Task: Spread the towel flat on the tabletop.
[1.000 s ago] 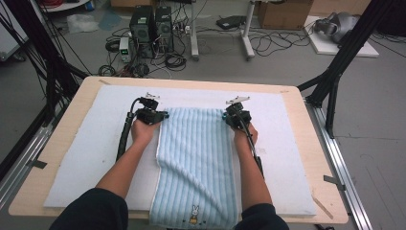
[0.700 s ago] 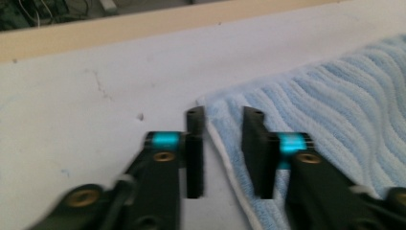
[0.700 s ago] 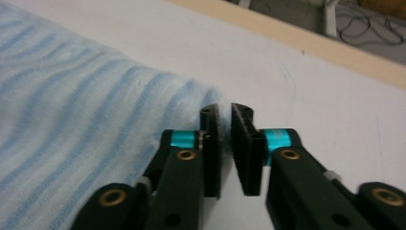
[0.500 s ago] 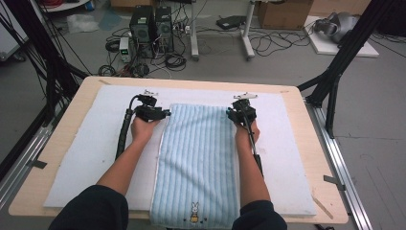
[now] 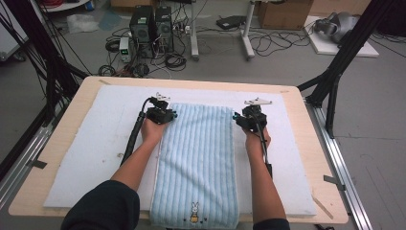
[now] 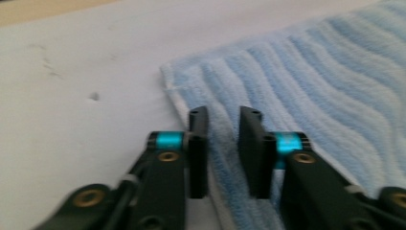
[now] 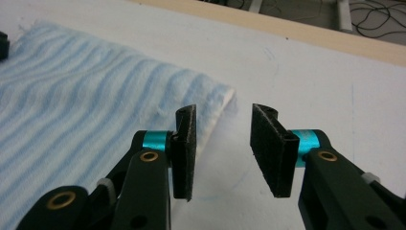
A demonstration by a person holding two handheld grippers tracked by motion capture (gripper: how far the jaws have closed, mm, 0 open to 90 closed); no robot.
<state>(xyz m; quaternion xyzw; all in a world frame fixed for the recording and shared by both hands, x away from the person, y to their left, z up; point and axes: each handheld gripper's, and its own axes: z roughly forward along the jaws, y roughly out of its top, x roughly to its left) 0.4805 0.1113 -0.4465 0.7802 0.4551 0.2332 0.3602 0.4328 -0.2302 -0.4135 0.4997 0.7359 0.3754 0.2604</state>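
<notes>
A light blue striped towel (image 5: 196, 158) lies flat and lengthwise on the white mat (image 5: 91, 148), with a small rabbit motif (image 5: 194, 211) at its near end. My left gripper (image 5: 169, 115) is at the towel's far left corner. In the left gripper view its jaws have just been closing, and my left gripper (image 6: 223, 117) now pinches the towel (image 6: 311, 72) just inside its edge. My right gripper (image 5: 238, 118) sits at the far right corner. In the right gripper view its jaws have just been opening; my right gripper (image 7: 223, 115) straddles the towel's (image 7: 72, 96) edge without pressing it.
The mat covers most of the wooden table (image 5: 306, 143). Black frame posts (image 5: 335, 81) stand at both sides. Computer boxes (image 5: 151, 24) and cables lie on the floor beyond the far edge. Bare mat lies left and right of the towel.
The towel's far end went from bunched to flat and reaches farther back. The right hand moved right, off the corner, and its jaws let go. The left hand shifted slightly.
</notes>
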